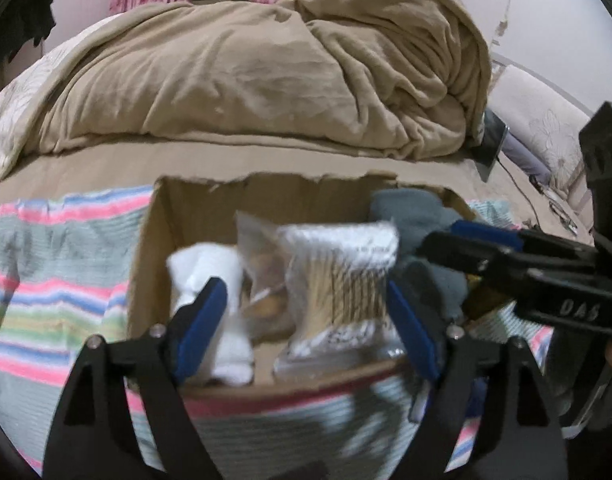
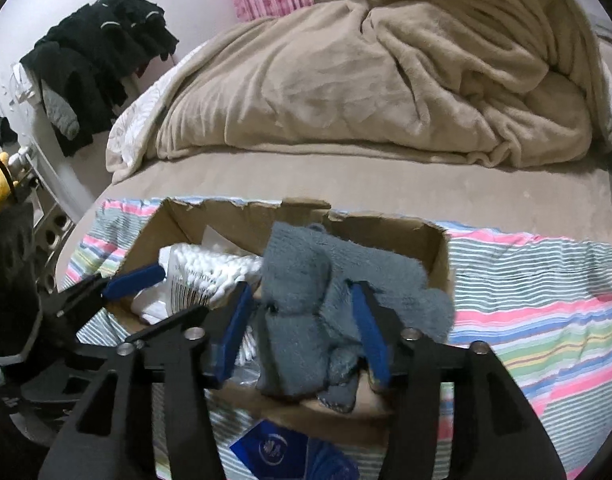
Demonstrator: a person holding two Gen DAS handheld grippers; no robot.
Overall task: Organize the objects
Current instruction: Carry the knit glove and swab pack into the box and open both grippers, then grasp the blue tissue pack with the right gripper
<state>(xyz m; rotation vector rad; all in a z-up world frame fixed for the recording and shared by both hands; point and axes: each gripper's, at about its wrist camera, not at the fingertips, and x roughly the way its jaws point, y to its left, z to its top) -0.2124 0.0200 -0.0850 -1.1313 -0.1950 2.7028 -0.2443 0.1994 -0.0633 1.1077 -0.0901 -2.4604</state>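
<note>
An open cardboard box (image 1: 146,264) sits on a striped cloth on the bed. Inside lie a white rolled sock (image 1: 210,276), a clear snack bag (image 1: 262,264), a clear bag of cotton swabs (image 1: 341,280) and grey fuzzy gloves (image 1: 417,216). My left gripper (image 1: 306,308) is open over the box, its blue pads either side of the swab bag and the sock, holding nothing. My right gripper (image 2: 302,304) is open around the grey gloves (image 2: 302,280), which lie in the box (image 2: 437,256); the jaws stand apart from them. The swab bag (image 2: 202,276) lies to the left.
A heaped beige blanket (image 1: 266,76) covers the bed behind the box. The striped cloth (image 1: 54,280) spreads on both sides. A blue packet (image 2: 270,448) lies in front of the box. Black clothes (image 2: 98,52) hang at the left wall. A cable (image 1: 517,184) lies at right.
</note>
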